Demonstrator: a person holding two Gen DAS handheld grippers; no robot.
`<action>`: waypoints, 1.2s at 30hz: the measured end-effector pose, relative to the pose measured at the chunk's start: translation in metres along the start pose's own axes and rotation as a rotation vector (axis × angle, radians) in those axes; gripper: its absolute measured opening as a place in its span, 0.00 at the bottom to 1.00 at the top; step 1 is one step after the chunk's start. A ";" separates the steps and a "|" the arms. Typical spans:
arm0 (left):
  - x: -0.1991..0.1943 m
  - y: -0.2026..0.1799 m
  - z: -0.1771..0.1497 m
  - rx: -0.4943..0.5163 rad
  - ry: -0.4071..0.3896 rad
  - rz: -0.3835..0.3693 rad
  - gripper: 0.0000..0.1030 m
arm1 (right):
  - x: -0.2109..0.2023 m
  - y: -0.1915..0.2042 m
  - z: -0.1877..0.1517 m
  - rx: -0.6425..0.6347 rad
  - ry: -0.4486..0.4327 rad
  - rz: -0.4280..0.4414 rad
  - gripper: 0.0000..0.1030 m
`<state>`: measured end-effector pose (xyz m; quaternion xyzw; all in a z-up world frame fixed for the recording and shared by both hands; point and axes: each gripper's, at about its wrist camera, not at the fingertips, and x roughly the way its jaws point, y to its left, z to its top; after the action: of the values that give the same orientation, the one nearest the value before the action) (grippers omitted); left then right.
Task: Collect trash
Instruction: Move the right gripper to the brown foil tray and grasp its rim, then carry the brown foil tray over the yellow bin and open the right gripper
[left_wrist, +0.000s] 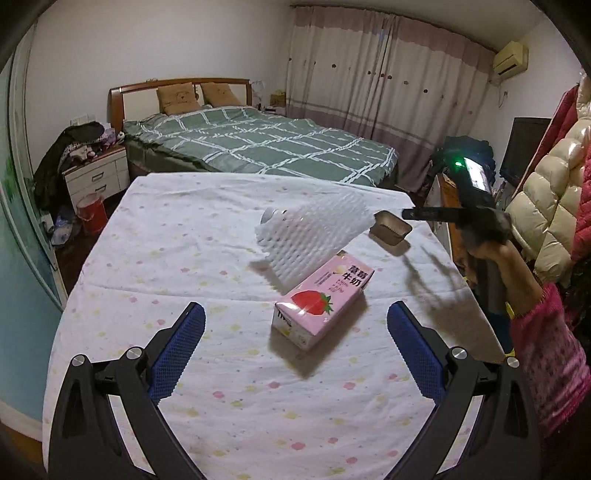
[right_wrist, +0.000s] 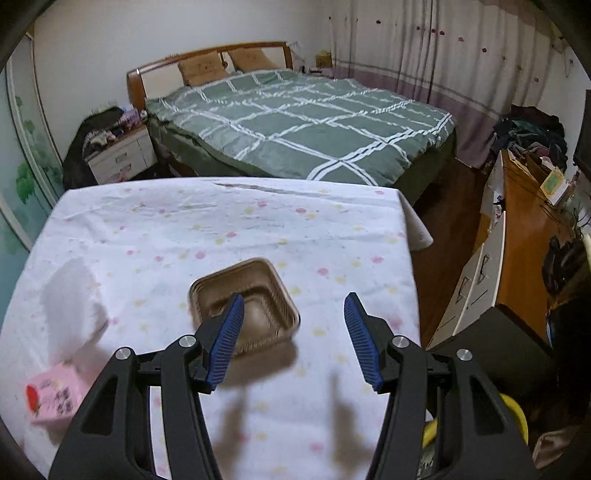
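Observation:
A pink strawberry milk carton (left_wrist: 322, 303) lies on the cloth-covered table (left_wrist: 184, 236), a white foam fruit net (left_wrist: 308, 234) propped over its far end. A brown plastic tray (left_wrist: 390, 228) sits beyond, at the right. My left gripper (left_wrist: 295, 328) is open, its jaws on either side of the carton's near end, above the table. In the right wrist view my right gripper (right_wrist: 293, 314) is open above the brown tray (right_wrist: 245, 301), the left finger (right_wrist: 225, 339) over its inside. The carton (right_wrist: 55, 398) and the net (right_wrist: 74, 306) lie at the left.
A bed with a green checked quilt (left_wrist: 258, 147) stands behind the table. A nightstand (left_wrist: 98, 173) and a red bucket (left_wrist: 90, 213) are at the left. A wooden dresser (right_wrist: 517, 236) and hanging coats (left_wrist: 554, 192) crowd the right side. The table's right edge (right_wrist: 410, 258) drops to the floor.

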<state>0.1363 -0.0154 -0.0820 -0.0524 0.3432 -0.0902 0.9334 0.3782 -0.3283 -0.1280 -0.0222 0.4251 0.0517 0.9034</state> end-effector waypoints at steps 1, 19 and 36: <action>0.002 0.001 -0.001 -0.002 0.003 0.000 0.95 | 0.008 0.001 0.003 -0.007 0.012 -0.007 0.52; 0.018 -0.003 -0.007 -0.006 0.047 -0.021 0.95 | 0.038 -0.005 -0.004 0.080 0.106 0.049 0.06; -0.001 -0.029 -0.019 0.023 0.029 -0.085 0.95 | -0.100 -0.042 -0.092 0.219 -0.062 0.056 0.06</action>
<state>0.1200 -0.0441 -0.0911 -0.0548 0.3533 -0.1345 0.9242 0.2491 -0.3851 -0.1100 0.0901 0.4006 0.0311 0.9113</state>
